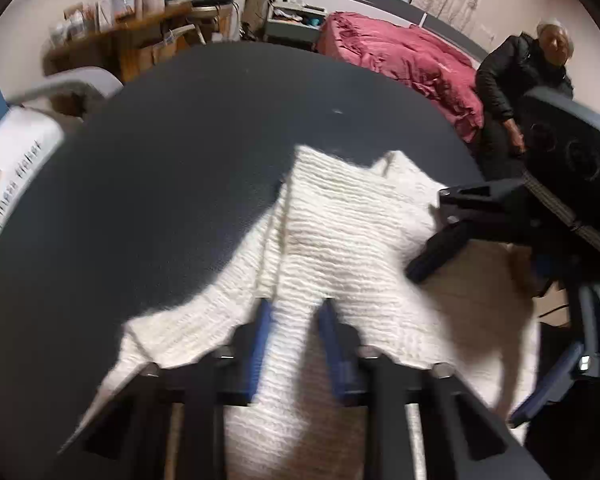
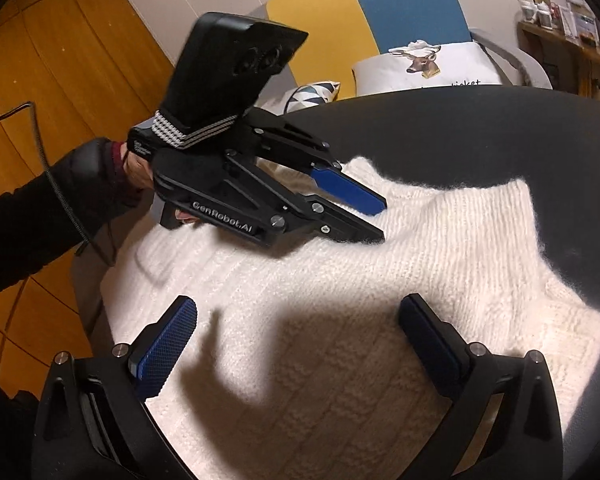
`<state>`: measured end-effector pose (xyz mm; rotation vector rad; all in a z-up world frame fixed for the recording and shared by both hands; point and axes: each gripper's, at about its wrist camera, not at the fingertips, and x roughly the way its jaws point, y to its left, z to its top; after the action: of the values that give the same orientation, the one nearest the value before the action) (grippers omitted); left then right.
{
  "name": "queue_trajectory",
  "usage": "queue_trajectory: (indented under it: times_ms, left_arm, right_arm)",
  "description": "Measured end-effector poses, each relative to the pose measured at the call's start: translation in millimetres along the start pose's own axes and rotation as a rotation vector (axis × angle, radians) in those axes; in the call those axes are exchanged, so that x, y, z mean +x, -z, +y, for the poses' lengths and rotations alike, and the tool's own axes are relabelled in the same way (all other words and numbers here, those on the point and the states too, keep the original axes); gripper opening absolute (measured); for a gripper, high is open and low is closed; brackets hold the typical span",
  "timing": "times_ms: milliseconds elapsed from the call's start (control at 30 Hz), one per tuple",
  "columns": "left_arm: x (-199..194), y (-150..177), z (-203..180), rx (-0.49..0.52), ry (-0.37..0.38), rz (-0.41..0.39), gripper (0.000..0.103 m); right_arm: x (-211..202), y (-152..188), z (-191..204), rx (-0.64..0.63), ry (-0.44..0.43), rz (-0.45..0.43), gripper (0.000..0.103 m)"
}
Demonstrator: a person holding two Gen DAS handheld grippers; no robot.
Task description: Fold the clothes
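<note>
A white knitted sweater [image 2: 340,280] lies spread on a dark round table [image 2: 500,132], its ribbed fabric reaching from the near edge toward the middle of the tabletop, with one part running off to the left in the left wrist view. The left gripper [image 2: 374,216] hangs just above the sweater near its upper edge; in the right wrist view its two fingers, faced with blue pads [image 2: 348,188], stand apart with a gap between them and nothing clamped — released. A hand [image 2: 138,168] in a dark sleeve [image 2: 40,216] holds that gripper by its handle, and a coiled black cable [image 2: 56,184] trails down beside the arm. From its own camera the left gripper [image 1: 296,308] shows the white knit lying between and under its fingers, though the picture is blurred and whether the fabric touches them cannot be told. The right gripper [image 2: 296,316] sits low over the near part of the sweater, its fingers spread wide with the knit bare between them — also released; in the left wrist view the right gripper [image 1: 428,232] reaches in from the right, over the sweater's edge. Beyond the table stand a cushion printed with a deer [image 2: 424,64], a wooden cabinet [image 2: 60,60], and a bed with a red quilt [image 1: 404,64]; a person in a dark jacket [image 1: 512,76] is beside the bed.
</note>
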<state>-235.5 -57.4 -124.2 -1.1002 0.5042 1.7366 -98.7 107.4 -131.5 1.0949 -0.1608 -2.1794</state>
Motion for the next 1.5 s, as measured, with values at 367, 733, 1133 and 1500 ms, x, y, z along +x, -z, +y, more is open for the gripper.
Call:
queue_trajectory:
  times_ms: [367, 733, 1133, 1500]
  left_arm:
    - [-2.5, 9.2, 1.6, -0.189, -0.205, -0.064, 0.007]
    - [-101.1, 87.1, 10.7, -0.327, -0.295, -0.193, 0.019]
    - [-131.1, 149.6, 12.1, -0.363, -0.332, -0.223, 0.027]
    - [-106.5, 135.8, 48.0, -0.147, -0.158, -0.038, 0.028]
  right_arm:
    - [29.2, -4.8, 16.3, -0.096, 0.226, 0.019, 0.103]
    - [40.0, -23.5, 20.6, -0.126, 0.228, 0.086, 0.103]
    - [71.0, -54.0, 20.8, -0.111, 0.255, 0.148, 0.103]
    - [80.9, -46.6, 68.9, -0.210, 0.080, 0.122, 0.103]
